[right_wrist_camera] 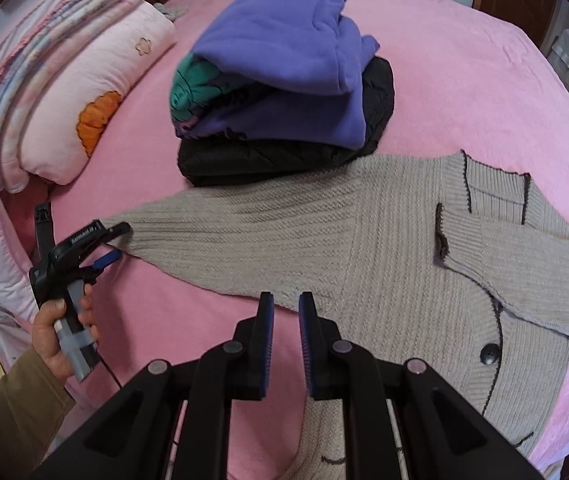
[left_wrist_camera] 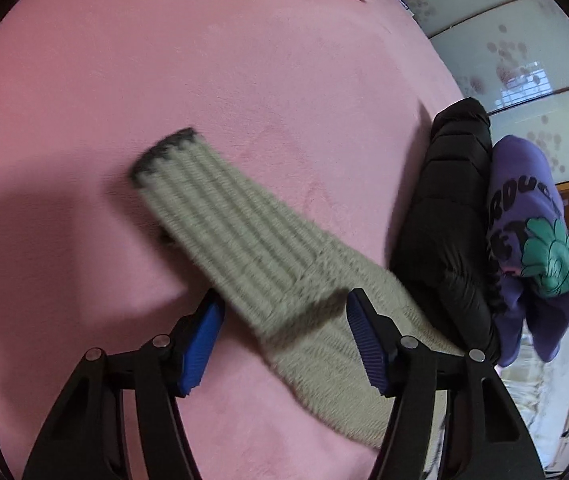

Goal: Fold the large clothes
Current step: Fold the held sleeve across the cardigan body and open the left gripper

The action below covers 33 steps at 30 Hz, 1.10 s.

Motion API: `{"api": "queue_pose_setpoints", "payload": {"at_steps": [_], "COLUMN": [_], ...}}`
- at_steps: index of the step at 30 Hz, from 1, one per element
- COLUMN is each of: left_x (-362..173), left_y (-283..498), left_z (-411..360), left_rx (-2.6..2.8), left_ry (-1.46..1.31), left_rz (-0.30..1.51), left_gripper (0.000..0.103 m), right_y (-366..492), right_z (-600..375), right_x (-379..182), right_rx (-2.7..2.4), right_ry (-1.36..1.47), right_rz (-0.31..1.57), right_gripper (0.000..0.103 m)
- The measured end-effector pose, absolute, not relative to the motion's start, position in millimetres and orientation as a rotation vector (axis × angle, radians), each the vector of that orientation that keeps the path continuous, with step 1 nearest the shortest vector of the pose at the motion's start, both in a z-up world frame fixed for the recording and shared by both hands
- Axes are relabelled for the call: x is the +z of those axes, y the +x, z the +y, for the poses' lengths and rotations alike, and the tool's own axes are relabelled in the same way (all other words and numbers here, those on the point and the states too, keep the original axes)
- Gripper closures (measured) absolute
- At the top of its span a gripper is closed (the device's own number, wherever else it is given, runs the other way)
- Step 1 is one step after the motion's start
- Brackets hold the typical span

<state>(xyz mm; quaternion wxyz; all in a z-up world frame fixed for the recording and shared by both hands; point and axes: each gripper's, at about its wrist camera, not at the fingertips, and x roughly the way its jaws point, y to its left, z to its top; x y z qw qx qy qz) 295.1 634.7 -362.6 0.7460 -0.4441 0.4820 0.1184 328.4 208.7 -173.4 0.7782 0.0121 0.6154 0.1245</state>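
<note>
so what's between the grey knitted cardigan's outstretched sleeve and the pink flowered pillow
Bare pink bedsheet alone, seen from the right wrist: it separates the grey knitted cardigan's sleeve from the pink flowered pillow.

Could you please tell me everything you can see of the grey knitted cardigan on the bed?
The grey cardigan is a chunky ribbed knit with dark trim and a dark button. It lies flat on the pink bedcover, one sleeve folded across its chest, the other sleeve stretched sideways. The folded black jacket touches its upper edge. The left tongs straddle the stretched sleeve, open.
</note>
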Motion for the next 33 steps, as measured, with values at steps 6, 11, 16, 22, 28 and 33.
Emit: {"api": "queue_pose_setpoints", "payload": {"at_steps": [6, 11, 16, 22, 28, 33], "left_x": [-365, -318, -248, -174, -125, -105], "left_y": [310, 305, 292, 281, 285, 287], "left_z": [621, 594, 538, 445, 357, 269], "left_rx": [0.249, 0.222, 0.098, -0.101, -0.244, -0.305], "left_ry": [-0.965, -0.847, -0.678, -0.47, -0.36, -0.28], "left_rz": [1.074, 1.022, 0.958, 0.866, 0.817, 0.809], "left_gripper": [0.097, 0.097, 0.097, 0.097, 0.097, 0.097], "right_y": [330, 330, 325, 312, 292, 279], "right_z": [203, 196, 180, 138, 70, 9], "right_x": [-179, -180, -176, -167, -159, -157], "right_rx": [0.24, 0.228, 0.207, 0.147, 0.069, 0.038], "right_ry": [0.019, 0.03, 0.077, 0.162, 0.263, 0.326], "right_rz": [1.347, 1.349, 1.332, 1.309, 1.264, 1.23], "right_gripper": [0.091, 0.091, 0.091, 0.091, 0.09, 0.09]}}
